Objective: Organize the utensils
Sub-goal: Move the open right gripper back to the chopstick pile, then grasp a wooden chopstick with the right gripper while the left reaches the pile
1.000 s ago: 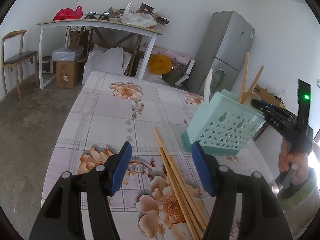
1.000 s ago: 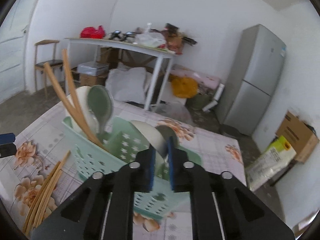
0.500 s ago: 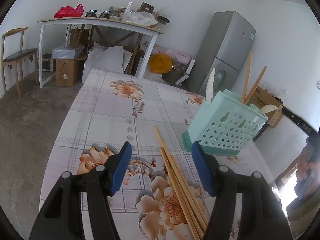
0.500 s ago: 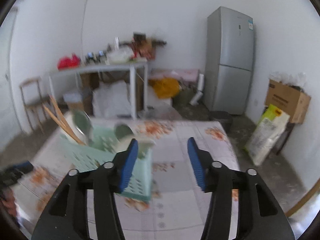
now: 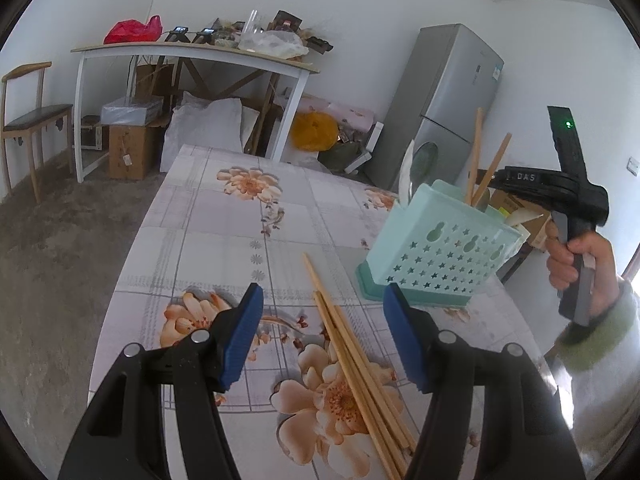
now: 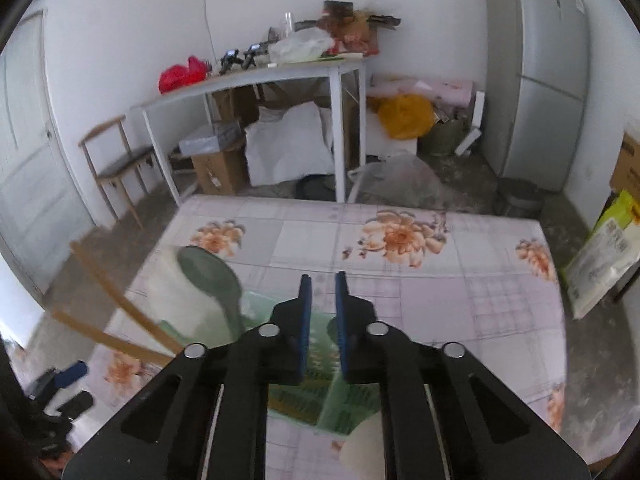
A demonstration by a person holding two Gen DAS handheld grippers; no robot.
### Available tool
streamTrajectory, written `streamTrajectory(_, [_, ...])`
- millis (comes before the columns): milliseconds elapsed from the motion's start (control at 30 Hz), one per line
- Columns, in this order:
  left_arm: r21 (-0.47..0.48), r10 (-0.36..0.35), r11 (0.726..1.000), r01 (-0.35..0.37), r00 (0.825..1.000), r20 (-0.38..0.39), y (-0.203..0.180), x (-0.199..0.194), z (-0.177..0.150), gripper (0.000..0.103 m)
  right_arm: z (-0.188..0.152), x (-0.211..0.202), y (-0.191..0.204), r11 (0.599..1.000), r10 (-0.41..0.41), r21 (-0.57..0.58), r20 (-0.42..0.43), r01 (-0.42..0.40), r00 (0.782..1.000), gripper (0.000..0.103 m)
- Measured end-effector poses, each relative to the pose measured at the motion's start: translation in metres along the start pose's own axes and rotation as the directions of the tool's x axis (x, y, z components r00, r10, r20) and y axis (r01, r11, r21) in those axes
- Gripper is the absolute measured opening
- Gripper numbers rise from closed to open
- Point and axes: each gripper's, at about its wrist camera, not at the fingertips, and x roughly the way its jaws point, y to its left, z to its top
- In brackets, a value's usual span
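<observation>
Hovering left tool (image 5: 322, 338) wide over chopsticks (image 5: 356, 372); right tool (image 6: 323, 300) narrow, empty above holder (image 6: 320, 364).

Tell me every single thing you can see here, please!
utensil holder: one, pale green, on the flowered table, right of middle
chopsticks in holder: two, wooden, standing up
spoons in holder: one white and one green, heads poking above the rim
loose chopsticks: a bunch, wooden, lying on the table
table: one, flowered cloth
fridge: one, grey, by the back wall
white side table: one, cluttered on top
red bag: one, on the side table
chair: one, wooden, far left
yellow bag: one, on the floor
left gripper: blue pads, open, over the loose chopsticks
right gripper: blue pads, shut on nothing, above the holder
hand: one, green cuff, holding the right gripper
</observation>
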Motion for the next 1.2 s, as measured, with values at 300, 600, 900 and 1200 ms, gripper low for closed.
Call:
streamTrajectory(300, [-0.033,0.01,0.999,-0.011,0.999,-0.032,0.015,0.008,-0.004,0.061,-0.025,-0.048,-0.039,0.988,-0.123,0.098,0.05,0.118,0.991,0.004])
streamTrajectory(600, [-0.006,0.051,0.999,-0.052,0.995,-0.082,0.007,0.006,-0.01,0.061,-0.058,-0.113,-0.039,0.98,-0.046,0.198,0.18,0.009,0.983,0.007])
streamTrajectory(900, [0.097,0.085,0.993,-0.066,0.974,-0.211,-0.013,0.016,-0.04,0.061,-0.157,-0.066,0.019,0.92,0.274,0.321,-0.12,-0.224,0.954,0.018])
streamTrajectory(1200, [0.181,0.106,0.981,-0.063,0.964,-0.243,-0.027,0.019,-0.06,0.061,-0.196,-0.011,0.086,0.918,0.363,0.279,-0.303,-0.282,0.881,0.02])
